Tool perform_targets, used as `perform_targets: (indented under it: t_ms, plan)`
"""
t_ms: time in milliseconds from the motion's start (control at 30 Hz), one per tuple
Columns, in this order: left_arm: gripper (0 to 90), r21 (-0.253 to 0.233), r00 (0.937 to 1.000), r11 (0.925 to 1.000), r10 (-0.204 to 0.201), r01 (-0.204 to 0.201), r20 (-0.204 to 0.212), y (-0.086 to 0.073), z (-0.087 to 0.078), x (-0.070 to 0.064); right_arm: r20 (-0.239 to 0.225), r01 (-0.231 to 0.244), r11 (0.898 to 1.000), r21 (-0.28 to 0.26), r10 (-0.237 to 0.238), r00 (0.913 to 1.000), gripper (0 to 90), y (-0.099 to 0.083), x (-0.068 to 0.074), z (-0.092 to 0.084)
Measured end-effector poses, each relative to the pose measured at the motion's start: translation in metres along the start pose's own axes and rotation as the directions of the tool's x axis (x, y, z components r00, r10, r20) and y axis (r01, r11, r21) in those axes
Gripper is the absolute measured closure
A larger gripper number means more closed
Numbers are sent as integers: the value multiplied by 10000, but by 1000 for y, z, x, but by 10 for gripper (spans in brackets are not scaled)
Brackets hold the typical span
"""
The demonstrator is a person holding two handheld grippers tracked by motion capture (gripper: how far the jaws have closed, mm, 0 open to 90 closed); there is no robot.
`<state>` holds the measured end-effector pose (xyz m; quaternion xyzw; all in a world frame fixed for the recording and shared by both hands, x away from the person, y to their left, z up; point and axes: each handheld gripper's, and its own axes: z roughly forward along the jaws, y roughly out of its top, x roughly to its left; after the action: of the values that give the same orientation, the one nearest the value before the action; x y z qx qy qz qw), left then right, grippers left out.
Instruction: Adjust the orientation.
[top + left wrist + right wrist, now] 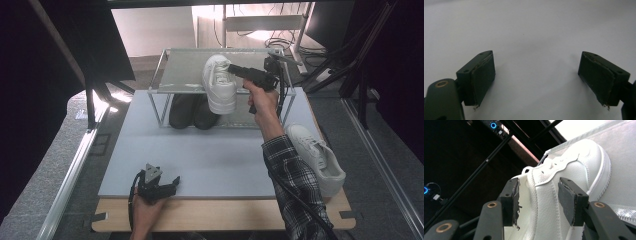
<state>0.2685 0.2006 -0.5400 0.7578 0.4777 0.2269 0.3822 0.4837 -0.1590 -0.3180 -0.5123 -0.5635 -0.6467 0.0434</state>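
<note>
A white sneaker [220, 82] lies on the top shelf of a wire rack [182, 70], its toe hanging over the front edge. My right gripper [231, 69] reaches it from the right. In the right gripper view the jaws of that gripper [539, 200] stand apart on either side of the sneaker's [564, 170] laced upper, and the pads do not press on it. My left gripper [172, 182] rests open near the front edge of the grey mat, with only bare mat between its pads [536, 77].
A pair of dark shoes [192, 112] sits under the rack's top shelf. A second white sneaker [317, 157] lies at the mat's right edge beside the plaid sleeve. The grey mat [200, 150] lies on a wooden table. Black frame posts stand around the table.
</note>
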Motion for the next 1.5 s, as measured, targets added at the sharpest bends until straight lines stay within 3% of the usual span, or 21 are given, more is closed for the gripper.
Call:
perform_targets:
  t_ms: [933,1133,1500]
  plan:
    - [140,16,10000,10000,7,-7,-4,0,0,0,-22,650,9978,-88,-650,9979,518,6,3,-28]
    - [140,7,10000,10000,6,-6,-9,0,0,0,339,1247,9921,90,-1250,9916,514,2,3,-37]
    - [140,-7,10000,10000,2,-2,-13,0,0,0,-322,1356,9903,288,-1347,9904,520,-11,-6,-53]
